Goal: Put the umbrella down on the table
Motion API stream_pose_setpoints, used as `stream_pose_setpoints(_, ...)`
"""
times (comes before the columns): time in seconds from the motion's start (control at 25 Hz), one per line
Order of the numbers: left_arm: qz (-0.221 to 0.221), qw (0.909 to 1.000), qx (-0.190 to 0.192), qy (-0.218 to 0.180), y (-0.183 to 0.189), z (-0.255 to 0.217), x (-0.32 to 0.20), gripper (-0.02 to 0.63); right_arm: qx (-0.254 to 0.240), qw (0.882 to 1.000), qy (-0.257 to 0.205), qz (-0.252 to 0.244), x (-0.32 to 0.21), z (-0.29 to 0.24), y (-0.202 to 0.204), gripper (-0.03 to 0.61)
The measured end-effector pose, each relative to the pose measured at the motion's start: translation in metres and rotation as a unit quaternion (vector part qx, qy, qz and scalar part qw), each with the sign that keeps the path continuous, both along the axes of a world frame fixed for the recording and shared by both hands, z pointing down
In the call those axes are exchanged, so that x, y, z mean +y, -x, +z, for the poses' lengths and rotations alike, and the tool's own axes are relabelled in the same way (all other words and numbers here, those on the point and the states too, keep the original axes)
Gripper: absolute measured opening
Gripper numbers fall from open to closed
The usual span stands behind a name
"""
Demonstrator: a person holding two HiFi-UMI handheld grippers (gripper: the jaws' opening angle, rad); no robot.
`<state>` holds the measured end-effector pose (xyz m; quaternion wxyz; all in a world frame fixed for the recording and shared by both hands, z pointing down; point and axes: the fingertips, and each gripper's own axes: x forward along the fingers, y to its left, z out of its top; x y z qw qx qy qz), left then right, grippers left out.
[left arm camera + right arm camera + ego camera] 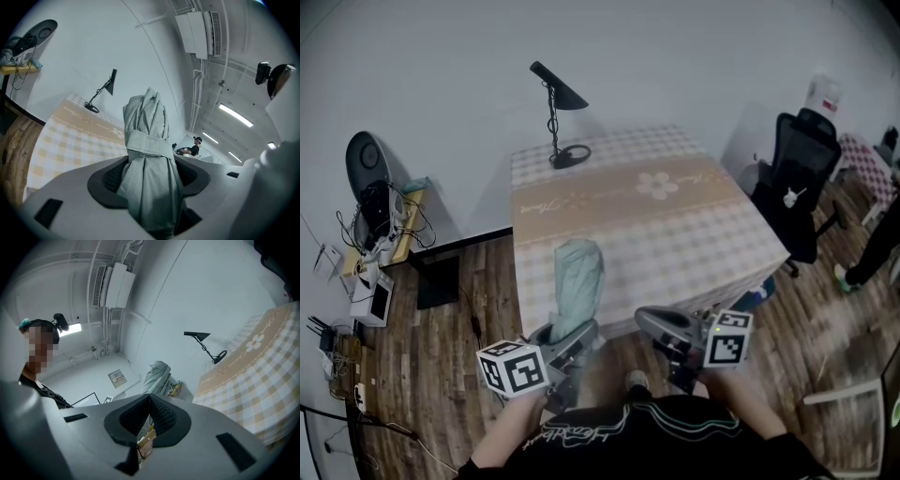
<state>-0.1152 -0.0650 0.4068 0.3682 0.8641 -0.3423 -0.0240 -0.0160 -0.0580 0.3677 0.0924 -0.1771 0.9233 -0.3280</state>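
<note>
A folded pale green umbrella [578,281], bound by its strap, stands upright in my left gripper [572,335], just before the table's near edge. In the left gripper view the dark pads press on both sides of the umbrella [147,154], so the left gripper [149,176] is shut on it. My right gripper [656,321] hovers beside it to the right, shut with nothing held; its pads meet at the tips [150,401]. The umbrella [157,376] shows to its left. The table [675,234] wears a beige checked cloth.
A black desk lamp [558,103] stands at the table's far left corner. A black office chair [797,178] is to the right of the table. A shelf with electronics and cables [380,220] lines the left wall. A person's leg [872,248] shows at far right.
</note>
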Motion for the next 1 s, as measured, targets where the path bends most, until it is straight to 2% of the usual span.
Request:
stream_pose_setpoints(0.44, -0.019, 0.9996, -0.019, 0.009, -0.026, 0.003, -0.092, 0.262, 0.0, 1.0, 0.019, -0.008, -0.092, 0.006, -0.035, 0.012)
stream_pose_setpoints(0.8, -0.042, 0.9984, -0.036, 0.011, -0.034, 0.011, -0.156, 0.262, 0.001, 0.999, 0.04, -0.02, -0.148, 0.022, -0.051, 0.012)
stream_pose_setpoints(1.0, -0.049, 0.9969, -0.062, 0.001, -0.034, 0.013, -0.187, 0.262, 0.004, 0.998, 0.049, -0.024, -0.173, 0.03, -0.06, 0.012)
